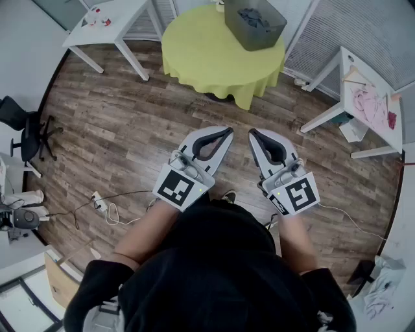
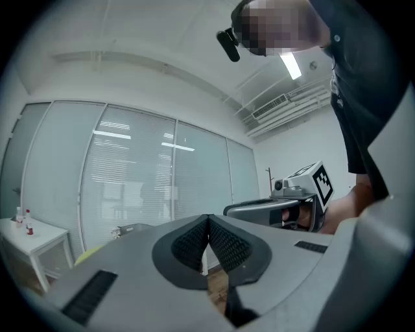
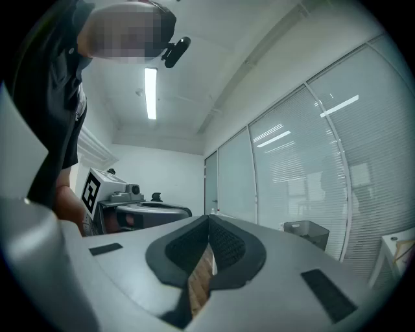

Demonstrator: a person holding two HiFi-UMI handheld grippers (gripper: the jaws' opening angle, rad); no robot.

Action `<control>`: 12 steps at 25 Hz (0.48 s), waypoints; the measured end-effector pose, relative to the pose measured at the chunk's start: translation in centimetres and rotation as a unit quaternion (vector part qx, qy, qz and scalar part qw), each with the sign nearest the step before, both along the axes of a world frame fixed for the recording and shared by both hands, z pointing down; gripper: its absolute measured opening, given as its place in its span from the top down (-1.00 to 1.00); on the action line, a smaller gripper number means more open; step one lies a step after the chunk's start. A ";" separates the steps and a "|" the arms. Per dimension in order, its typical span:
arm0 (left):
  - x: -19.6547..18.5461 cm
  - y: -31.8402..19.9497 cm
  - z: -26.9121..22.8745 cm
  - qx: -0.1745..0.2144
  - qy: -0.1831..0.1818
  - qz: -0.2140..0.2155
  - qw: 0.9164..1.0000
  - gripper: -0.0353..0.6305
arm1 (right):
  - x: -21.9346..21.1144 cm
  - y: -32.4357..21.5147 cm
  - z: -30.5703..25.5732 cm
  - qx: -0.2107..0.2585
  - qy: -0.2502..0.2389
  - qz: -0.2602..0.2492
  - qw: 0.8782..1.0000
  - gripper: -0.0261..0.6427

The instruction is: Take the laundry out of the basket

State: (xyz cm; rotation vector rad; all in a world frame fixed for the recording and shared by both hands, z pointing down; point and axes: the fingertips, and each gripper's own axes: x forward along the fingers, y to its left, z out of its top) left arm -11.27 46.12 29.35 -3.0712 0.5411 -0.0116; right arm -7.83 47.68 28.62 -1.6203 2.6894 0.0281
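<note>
A grey laundry basket with dark laundry inside stands on a round table with a yellow-green cloth at the top of the head view. The basket also shows small in the right gripper view. Both grippers are held level in front of the person, well short of the table. My left gripper is shut, its tips touching with nothing between them. My right gripper is shut too and holds nothing. Each gripper sees the other beside it: the right gripper in the left gripper view, the left gripper in the right one.
Wood floor lies between me and the table. A white table stands at the upper left and another white table with pink cloth at the right. An office chair is at the left. Cables and a power strip lie on the floor.
</note>
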 end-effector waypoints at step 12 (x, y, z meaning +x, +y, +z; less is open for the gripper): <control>2.5 2.5 -0.5 0.003 -0.007 0.002 1.000 0.87 | 2.6 2.2 0.0 -0.011 -0.014 -0.002 1.000 0.85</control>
